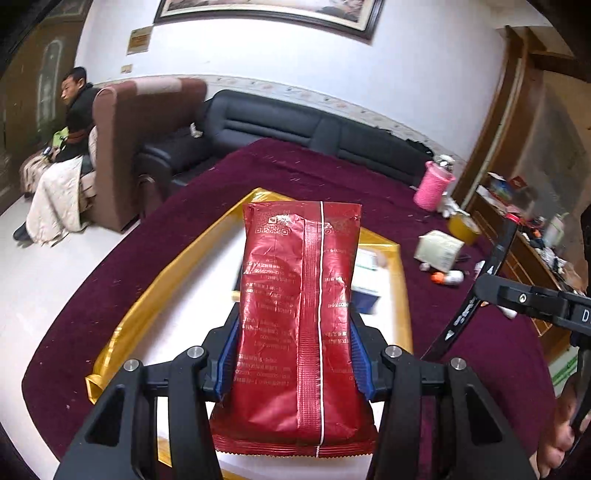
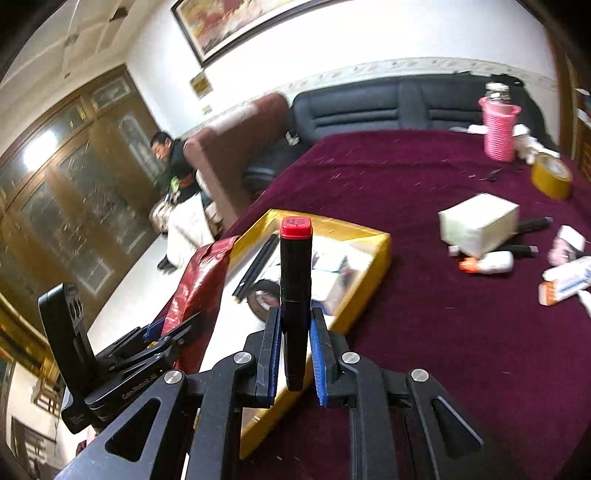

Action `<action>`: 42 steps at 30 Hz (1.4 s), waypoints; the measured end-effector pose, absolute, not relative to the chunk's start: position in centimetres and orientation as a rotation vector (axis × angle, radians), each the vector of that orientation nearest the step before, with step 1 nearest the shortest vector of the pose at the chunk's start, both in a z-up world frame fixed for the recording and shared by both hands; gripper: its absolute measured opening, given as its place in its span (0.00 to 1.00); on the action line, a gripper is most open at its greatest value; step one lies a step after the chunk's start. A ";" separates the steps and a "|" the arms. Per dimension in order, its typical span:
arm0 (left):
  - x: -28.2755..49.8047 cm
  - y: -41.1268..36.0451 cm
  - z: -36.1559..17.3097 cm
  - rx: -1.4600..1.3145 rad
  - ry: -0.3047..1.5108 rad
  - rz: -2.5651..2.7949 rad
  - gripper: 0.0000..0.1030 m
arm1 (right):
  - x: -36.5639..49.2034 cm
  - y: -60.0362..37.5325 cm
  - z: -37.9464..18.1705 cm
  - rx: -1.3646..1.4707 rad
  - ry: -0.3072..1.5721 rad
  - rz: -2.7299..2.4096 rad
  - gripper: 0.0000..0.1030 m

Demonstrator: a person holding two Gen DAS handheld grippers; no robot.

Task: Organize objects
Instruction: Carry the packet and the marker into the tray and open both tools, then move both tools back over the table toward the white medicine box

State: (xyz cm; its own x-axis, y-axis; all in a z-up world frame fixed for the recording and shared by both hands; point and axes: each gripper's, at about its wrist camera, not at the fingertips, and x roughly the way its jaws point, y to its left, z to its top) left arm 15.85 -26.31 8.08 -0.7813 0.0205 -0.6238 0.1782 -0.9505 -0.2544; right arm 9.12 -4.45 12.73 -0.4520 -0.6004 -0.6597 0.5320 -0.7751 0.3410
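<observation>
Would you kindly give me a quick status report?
Left gripper shut on red packet. Right gripper shut on black marker. Both above gold tray; nothing blocking.

White walls carry a framed painting; a black leather sofa, brown armchair, pale floor.

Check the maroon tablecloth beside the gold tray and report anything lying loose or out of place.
Several things lie scattered on the maroon tablecloth to the right of the gold tray: a white box sitting askew, a small white bottle with an orange cap tipped on its side, and dark markers strewn around them. A yellow tape roll sits farther back.
</observation>
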 end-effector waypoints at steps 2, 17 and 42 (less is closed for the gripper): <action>15.6 -27.4 7.3 1.026 0.479 -2.826 0.49 | 8.4 -6.3 11.7 1.090 -0.096 -2.189 0.17; 13.9 -29.7 4.6 1.116 0.531 -2.786 0.50 | 4.2 -13.3 5.0 1.317 -0.024 -2.104 0.17; 16.6 -26.5 10.2 0.941 0.471 -2.851 0.90 | 7.3 -5.2 9.5 1.150 0.014 -2.329 0.90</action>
